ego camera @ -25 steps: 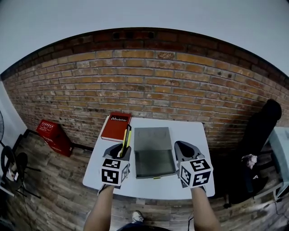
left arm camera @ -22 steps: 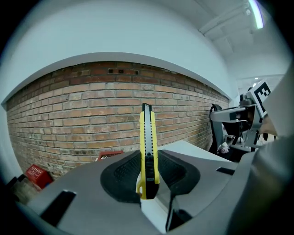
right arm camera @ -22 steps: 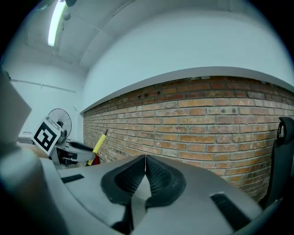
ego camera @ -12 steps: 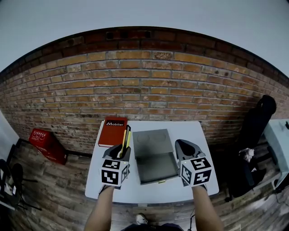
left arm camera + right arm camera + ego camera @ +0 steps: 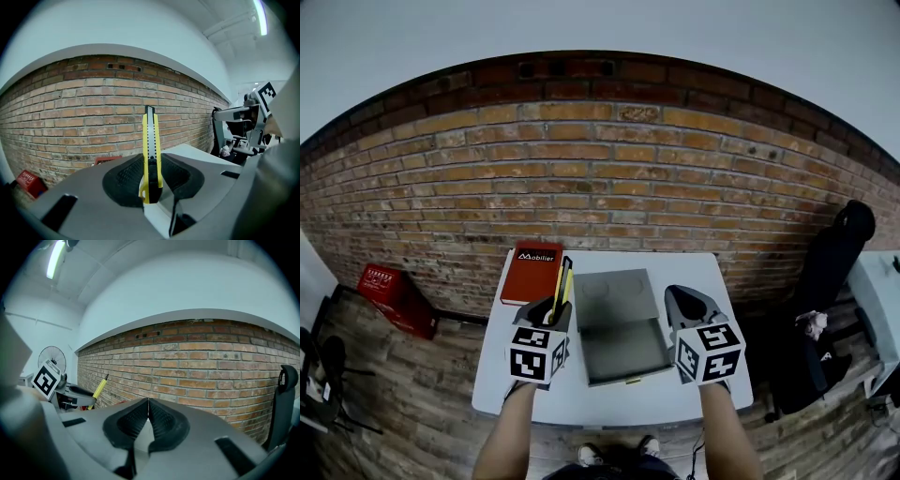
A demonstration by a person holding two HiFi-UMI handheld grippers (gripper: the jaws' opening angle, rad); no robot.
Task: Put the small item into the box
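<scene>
We pinch the yellow utility knife (image 5: 150, 150) blade-end up in our left gripper (image 5: 551, 317), just left of the open grey box (image 5: 623, 349), seemingly ready to lower it in, while our right gripper (image 5: 682, 307), pressed together and empty, hovers just right of the box.

Brick wall (image 5: 600, 178), wooden plank floor (image 5: 412, 394), white table (image 5: 600, 398), perhaps a fan (image 5: 52, 356)
</scene>
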